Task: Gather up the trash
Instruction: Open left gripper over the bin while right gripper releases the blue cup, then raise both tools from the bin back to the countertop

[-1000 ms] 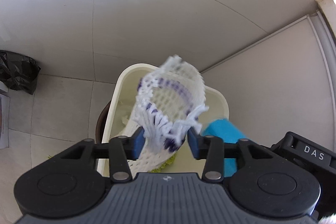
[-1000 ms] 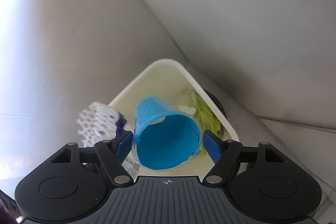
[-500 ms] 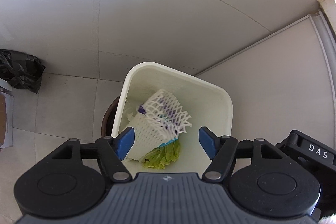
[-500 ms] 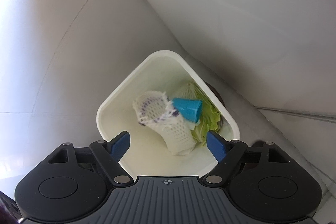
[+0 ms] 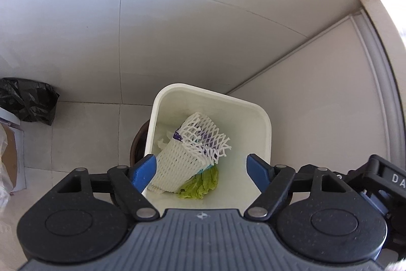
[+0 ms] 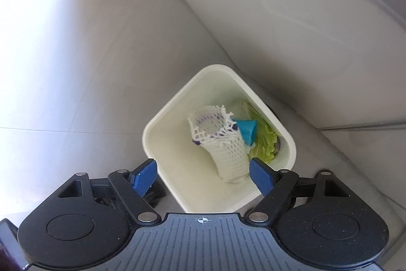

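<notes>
A white square bin (image 5: 265, 118) (image 6: 157, 123) stands on the floor in a wall corner. Inside it lie a white foam fruit net (image 5: 187, 154) (image 6: 225, 151) with purple marks, a blue plastic cup (image 6: 247, 130) mostly under the net, and green lettuce leaves (image 5: 200, 184) (image 6: 264, 144). My left gripper (image 5: 201, 173) hangs above the bin, its jaws opening, with nothing pressed between the blue pads. My right gripper (image 6: 203, 175) is also above the bin, open and holding nothing.
A black plastic bag (image 5: 28, 98) sits on the floor at the left by the wall, with cardboard (image 5: 10, 161) beside it. A dark round object (image 5: 138, 144) lies under the bin's left side. Part of the other gripper (image 5: 380, 177) shows at the right edge.
The foam net left the left gripper and the blue cup left the right gripper; both fell into the bin. Both grippers rose, and the left jaws spread wider.
</notes>
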`<act>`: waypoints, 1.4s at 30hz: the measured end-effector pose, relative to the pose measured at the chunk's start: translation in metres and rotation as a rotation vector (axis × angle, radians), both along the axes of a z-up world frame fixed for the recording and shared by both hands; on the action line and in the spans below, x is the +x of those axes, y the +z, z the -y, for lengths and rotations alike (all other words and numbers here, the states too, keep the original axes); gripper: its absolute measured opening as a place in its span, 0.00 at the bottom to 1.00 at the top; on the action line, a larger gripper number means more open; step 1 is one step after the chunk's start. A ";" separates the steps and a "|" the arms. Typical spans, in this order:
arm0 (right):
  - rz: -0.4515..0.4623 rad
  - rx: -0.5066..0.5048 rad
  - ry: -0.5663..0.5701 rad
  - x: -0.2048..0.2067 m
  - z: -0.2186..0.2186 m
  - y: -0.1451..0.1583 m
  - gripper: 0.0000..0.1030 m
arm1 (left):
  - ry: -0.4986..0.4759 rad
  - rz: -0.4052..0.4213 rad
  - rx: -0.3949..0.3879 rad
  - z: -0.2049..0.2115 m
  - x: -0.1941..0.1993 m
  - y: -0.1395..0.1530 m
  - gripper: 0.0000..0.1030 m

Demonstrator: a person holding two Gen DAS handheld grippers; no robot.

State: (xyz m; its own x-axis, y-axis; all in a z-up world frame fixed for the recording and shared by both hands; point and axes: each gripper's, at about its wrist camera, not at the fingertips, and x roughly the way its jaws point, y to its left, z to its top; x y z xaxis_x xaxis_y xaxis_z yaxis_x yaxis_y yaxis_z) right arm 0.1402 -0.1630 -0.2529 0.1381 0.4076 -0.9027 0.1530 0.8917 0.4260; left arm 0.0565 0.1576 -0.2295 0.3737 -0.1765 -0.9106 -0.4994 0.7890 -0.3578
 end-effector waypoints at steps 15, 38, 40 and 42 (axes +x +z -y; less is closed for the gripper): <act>0.135 0.078 0.059 -0.040 0.029 0.062 0.80 | -0.148 0.010 0.058 0.010 -0.015 0.050 0.90; 0.535 -0.028 0.114 -0.088 0.077 0.177 0.92 | -0.425 0.108 0.225 0.081 -0.005 0.138 0.99; 0.573 -0.063 0.104 -0.087 0.085 0.185 0.93 | -0.444 0.125 0.239 0.088 -0.002 0.145 0.99; 0.608 -0.097 0.089 -0.088 0.101 0.199 0.95 | -0.465 0.145 0.254 0.098 0.002 0.152 0.99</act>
State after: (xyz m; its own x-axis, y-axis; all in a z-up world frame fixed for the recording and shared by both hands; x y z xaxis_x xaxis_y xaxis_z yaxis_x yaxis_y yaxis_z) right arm 0.0519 -0.2636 -0.0542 0.6088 0.3609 -0.7065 -0.1681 0.9290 0.3297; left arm 0.0585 0.0601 -0.0771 0.4333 -0.1345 -0.8911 -0.0369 0.9853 -0.1666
